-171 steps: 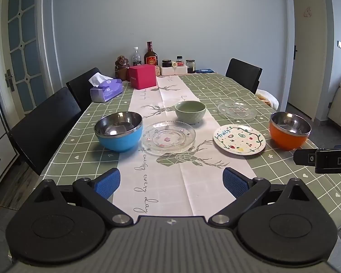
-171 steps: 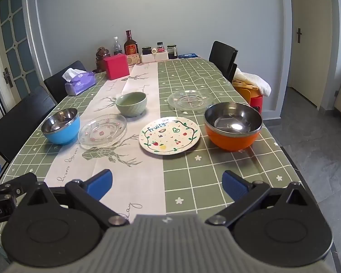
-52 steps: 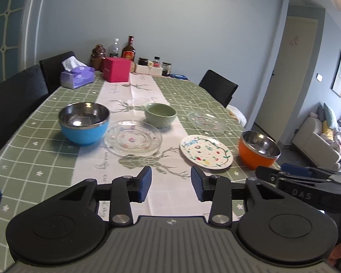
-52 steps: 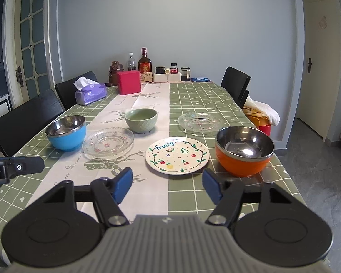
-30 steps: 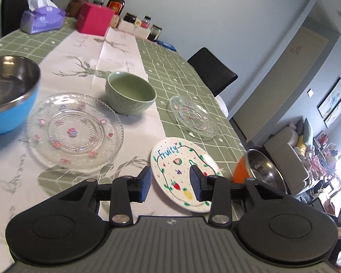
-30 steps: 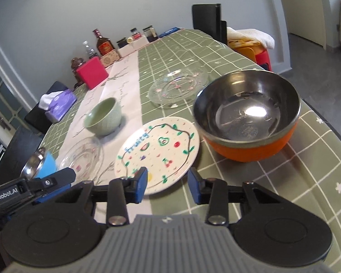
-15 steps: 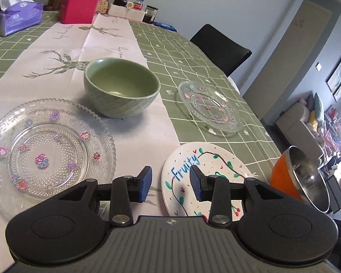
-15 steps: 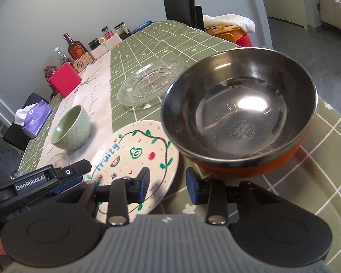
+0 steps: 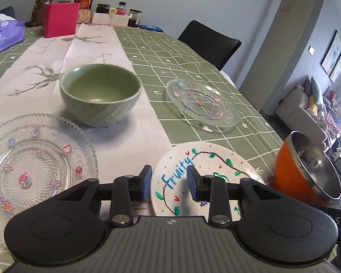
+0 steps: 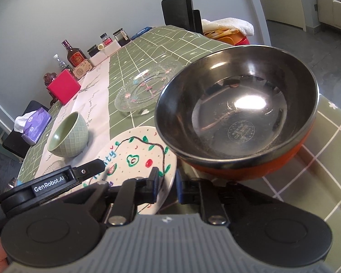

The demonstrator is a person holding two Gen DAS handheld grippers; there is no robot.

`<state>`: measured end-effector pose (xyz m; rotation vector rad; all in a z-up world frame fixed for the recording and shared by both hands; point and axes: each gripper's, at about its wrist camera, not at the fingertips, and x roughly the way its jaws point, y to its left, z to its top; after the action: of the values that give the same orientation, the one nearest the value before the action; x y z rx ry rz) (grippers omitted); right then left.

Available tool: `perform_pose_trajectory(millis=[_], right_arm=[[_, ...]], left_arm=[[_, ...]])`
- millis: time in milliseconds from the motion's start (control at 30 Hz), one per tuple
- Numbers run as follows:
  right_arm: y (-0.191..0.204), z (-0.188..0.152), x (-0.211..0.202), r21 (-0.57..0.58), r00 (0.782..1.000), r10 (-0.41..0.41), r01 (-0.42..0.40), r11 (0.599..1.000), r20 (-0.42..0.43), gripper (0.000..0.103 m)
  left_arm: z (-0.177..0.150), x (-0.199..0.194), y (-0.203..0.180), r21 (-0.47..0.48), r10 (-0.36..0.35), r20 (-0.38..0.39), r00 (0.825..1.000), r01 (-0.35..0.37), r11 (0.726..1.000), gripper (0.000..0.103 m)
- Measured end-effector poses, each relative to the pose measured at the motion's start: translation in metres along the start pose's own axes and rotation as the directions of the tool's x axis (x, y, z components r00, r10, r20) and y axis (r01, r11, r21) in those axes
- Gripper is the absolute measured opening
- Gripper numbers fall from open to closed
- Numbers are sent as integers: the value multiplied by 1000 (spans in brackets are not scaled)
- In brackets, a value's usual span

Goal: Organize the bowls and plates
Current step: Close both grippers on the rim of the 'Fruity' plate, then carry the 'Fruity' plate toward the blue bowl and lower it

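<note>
Fruity plate (image 9: 206,170) lies near the table's front edge; both grippers have closed in since half a second ago. Left gripper (image 9: 169,183) fingers narrowing astride its rim; right gripper (image 10: 167,185) fingers nearly together at its rim beside the orange bowl (image 10: 238,111), contact unclear.

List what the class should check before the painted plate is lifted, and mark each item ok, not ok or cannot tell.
1. Fruity plate empty and flat on the table: ok.
2. Left gripper gripping: its fingers have just been closing and straddle the plate's rim, but a clear gap remains: not ok.
3. Right gripper gripping: its fingers have just been closing, and the rim sits in the narrow gap. Pads pressing: cannot tell.
4. Orange bowl clear of the plate's edge: cannot tell.
5. Large glass plate empty, if the plate is to be stacked there: ok.
</note>
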<state>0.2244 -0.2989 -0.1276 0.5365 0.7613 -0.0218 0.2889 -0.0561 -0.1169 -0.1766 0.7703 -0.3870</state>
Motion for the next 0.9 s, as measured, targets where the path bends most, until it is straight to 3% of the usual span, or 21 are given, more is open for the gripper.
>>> perform_pose_trajectory(millis=[67,433,900], right_arm=[[0,0,-1,-3,1000,-6,6,1000,5,11],[8,-10,-24,-30,999,40,-40,999,5,11],[55,-67,-65,-127,981,179,-188,974,-80,11]], left_arm=[[-1,-3,2,-9,1,2,1000,-1,1000,28],[-26,-52,9,-114,11,63,998,-4,994,28],[-78,-159,42,-290,132,159,978,-81,953,28]])
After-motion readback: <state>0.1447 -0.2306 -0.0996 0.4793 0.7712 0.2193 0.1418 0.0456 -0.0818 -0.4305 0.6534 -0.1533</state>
